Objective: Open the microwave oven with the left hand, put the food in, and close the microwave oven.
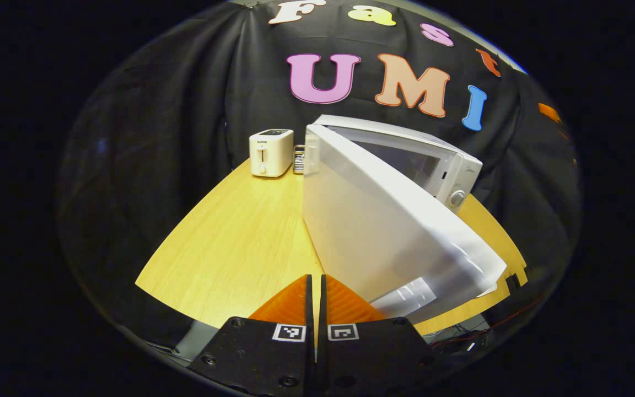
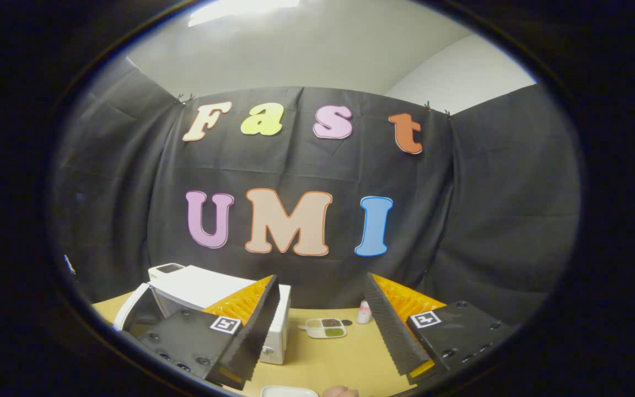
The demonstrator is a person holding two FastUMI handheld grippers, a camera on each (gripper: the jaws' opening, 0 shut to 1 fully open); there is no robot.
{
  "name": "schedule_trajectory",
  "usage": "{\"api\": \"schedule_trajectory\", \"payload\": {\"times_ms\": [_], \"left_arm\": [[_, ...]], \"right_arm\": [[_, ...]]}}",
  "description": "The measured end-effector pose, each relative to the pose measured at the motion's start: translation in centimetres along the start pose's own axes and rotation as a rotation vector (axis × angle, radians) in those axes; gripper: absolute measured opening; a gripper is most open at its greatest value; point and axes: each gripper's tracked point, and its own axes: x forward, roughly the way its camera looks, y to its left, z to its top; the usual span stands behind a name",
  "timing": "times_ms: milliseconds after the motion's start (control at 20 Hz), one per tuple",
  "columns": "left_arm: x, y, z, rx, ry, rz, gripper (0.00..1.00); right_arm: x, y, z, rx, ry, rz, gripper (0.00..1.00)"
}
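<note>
The microwave oven is seen on the wooden surface with its door swung wide open, just beside the left claw, whose fingers are pressed together on nothing. The right claw is held spread apart and empty. The food is judged to lie at the near edge by a white plate. It should be gripped gently and carried in level, clear of the door edge.

A toaster stands on the wooden table; a small sectioned dish lies farther off.
</note>
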Motion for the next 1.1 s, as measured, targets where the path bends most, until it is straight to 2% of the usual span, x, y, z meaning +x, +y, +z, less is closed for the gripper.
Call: {"api": "schedule_trajectory", "payload": {"times_ms": [650,1100], "left_arm": [[5.2,-11.4,2.8,0.047,-0.002,-0.065,0.0],[9.3,-15.3,5.4,0.077,-0.019,-0.063,0.0]], "right_arm": [[2.2,-8.5,-0.8,0.027,0.012,-0.015,0.95],[3.9,-11.9,-1.2,0.039,-0.002,0.003,0.95]]}}
